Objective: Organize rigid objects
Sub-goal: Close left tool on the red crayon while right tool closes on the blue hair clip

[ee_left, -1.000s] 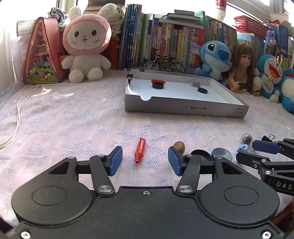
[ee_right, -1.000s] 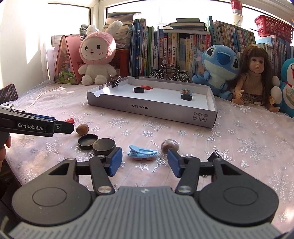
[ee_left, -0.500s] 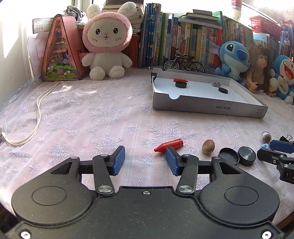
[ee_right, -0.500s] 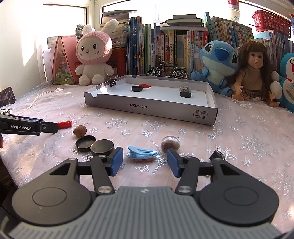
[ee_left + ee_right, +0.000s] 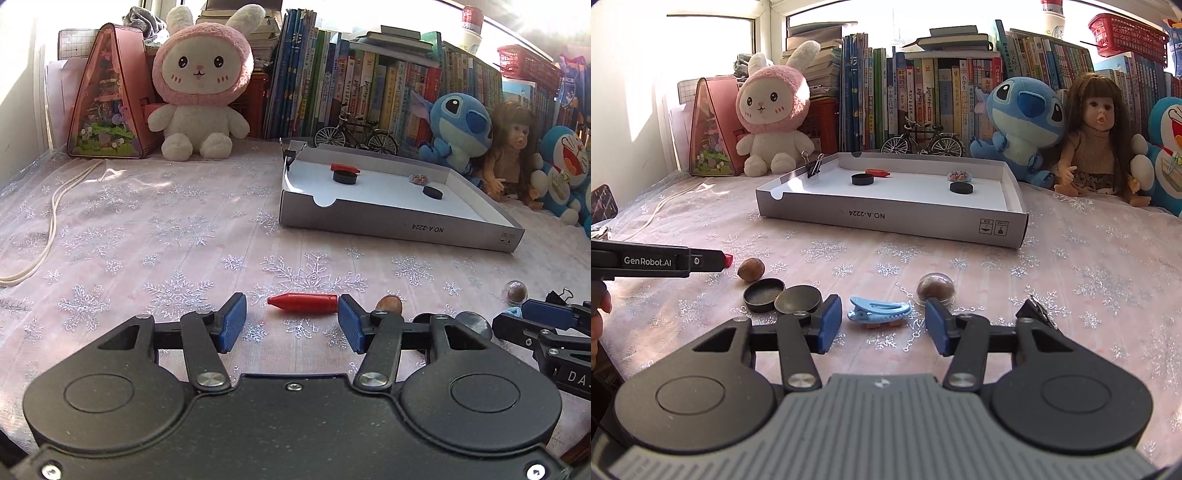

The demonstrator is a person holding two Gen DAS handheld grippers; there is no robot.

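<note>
A red bullet-shaped piece [image 5: 303, 303] lies crosswise on the snowflake cloth, just ahead of the gap of my left gripper [image 5: 291, 326]. Its jaws are opening; the piece's blunt end sits at the right pad, unpinched. A blue hair clip [image 5: 879, 312] lies between the fingers of my right gripper [image 5: 882, 326], whose jaws are closing, with the pads still apart from it. The grey cardboard tray [image 5: 886, 218] stands further back and holds two black discs, a red piece and a small dish.
A walnut [image 5: 751, 269], two dark round lids [image 5: 764, 294], a domed glass ball [image 5: 936, 290] and a black binder clip [image 5: 1036, 308] lie around the grippers. Plush toys, a doll, a model bicycle and books line the back. A white cord [image 5: 51, 221] runs along the left.
The left view has swung, and the red piece now lies crosswise between the left fingertips instead of pointing away. The right jaws have narrowed around the blue clip.
</note>
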